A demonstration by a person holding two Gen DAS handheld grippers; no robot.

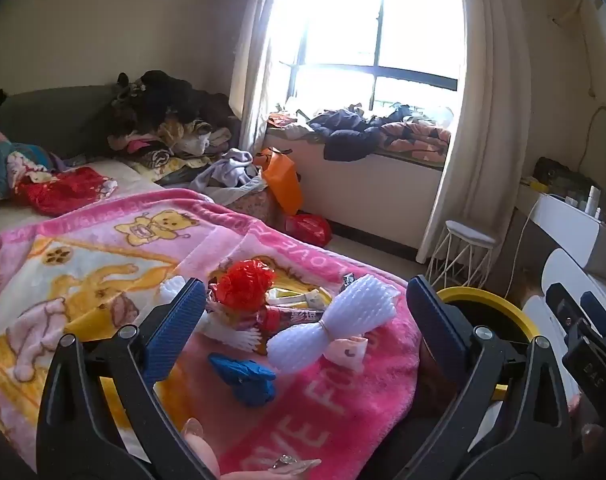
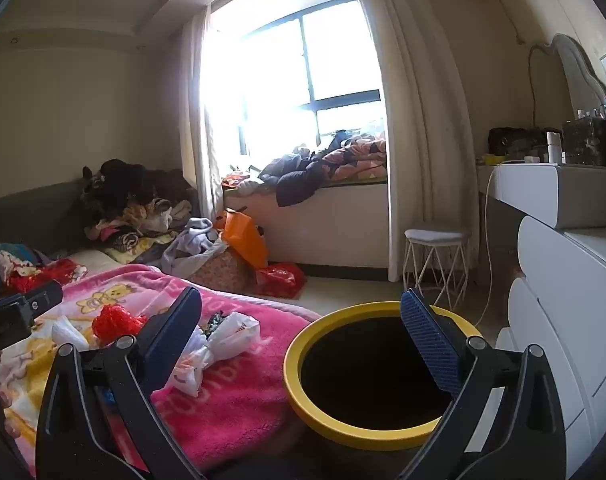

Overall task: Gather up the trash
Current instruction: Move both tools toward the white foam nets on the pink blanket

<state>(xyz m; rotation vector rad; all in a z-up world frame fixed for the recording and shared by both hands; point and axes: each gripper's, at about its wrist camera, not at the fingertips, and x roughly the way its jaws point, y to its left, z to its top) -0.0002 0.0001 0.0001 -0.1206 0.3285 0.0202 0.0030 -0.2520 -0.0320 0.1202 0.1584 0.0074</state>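
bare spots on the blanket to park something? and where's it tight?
Free: pink blanket between the blue crumpled piece and the bed edge by the yellow-rimmed bin; also the cartoon-print stretch left of the pile. Crowded: the middle, around the red plastic wad and white foam net.

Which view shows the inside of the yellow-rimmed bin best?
The right wrist view: the yellow-rimmed bin shows its whole ring and dark interior. The left wrist view catches only an arc of rim behind a finger.
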